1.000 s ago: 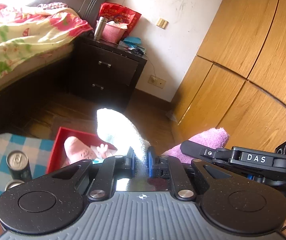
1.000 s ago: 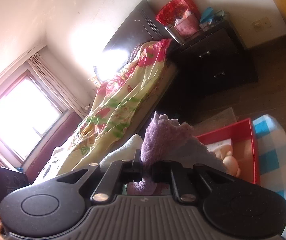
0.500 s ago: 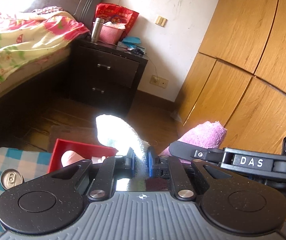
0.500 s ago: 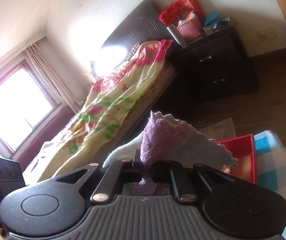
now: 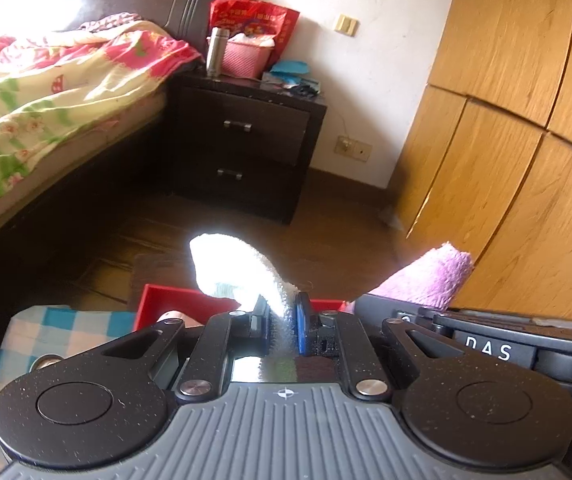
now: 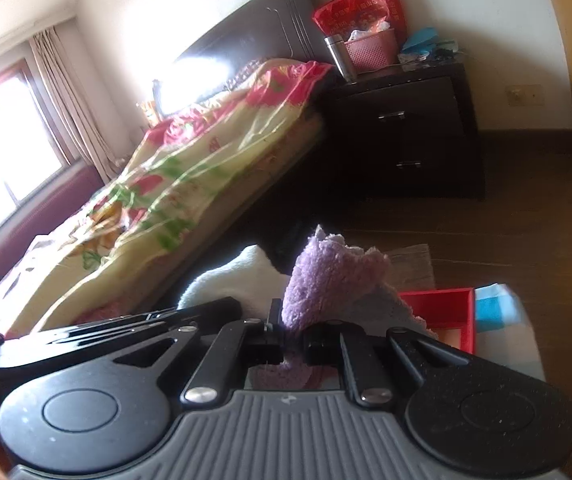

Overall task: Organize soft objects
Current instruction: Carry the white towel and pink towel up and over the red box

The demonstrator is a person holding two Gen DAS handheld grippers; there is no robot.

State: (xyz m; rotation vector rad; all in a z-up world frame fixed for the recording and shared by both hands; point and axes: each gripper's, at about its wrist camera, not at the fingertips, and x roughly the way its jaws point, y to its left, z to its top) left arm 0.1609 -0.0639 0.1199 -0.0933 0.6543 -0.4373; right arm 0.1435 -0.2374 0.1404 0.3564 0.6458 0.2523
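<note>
My left gripper (image 5: 281, 330) is shut on a white fluffy cloth (image 5: 238, 270) that sticks up bright in the sunlight. My right gripper (image 6: 293, 344) is shut on a purple fluffy cloth (image 6: 328, 280) that stands up between its jaws. Each view shows the other cloth too: the purple cloth (image 5: 430, 276) at the right of the left wrist view, the white cloth (image 6: 238, 280) left of the purple one in the right wrist view. Below both lies a red box (image 5: 166, 298) (image 6: 446, 312) on a blue-and-white checked cloth (image 5: 58, 324); a pinkish soft thing shows inside it.
A bed with a flowered quilt (image 5: 46, 96) fills the left. A dark nightstand (image 5: 246, 140) with a pink basket, a steel flask and a red bag stands at the wall. A wooden wardrobe (image 5: 506, 120) is at the right. A can top (image 5: 46, 360) peeks out low on the checked cloth.
Both grippers have drifted sideways with their cloths still held. The red box has slid lower in both views, and the right wrist view has rolled closer to level.
</note>
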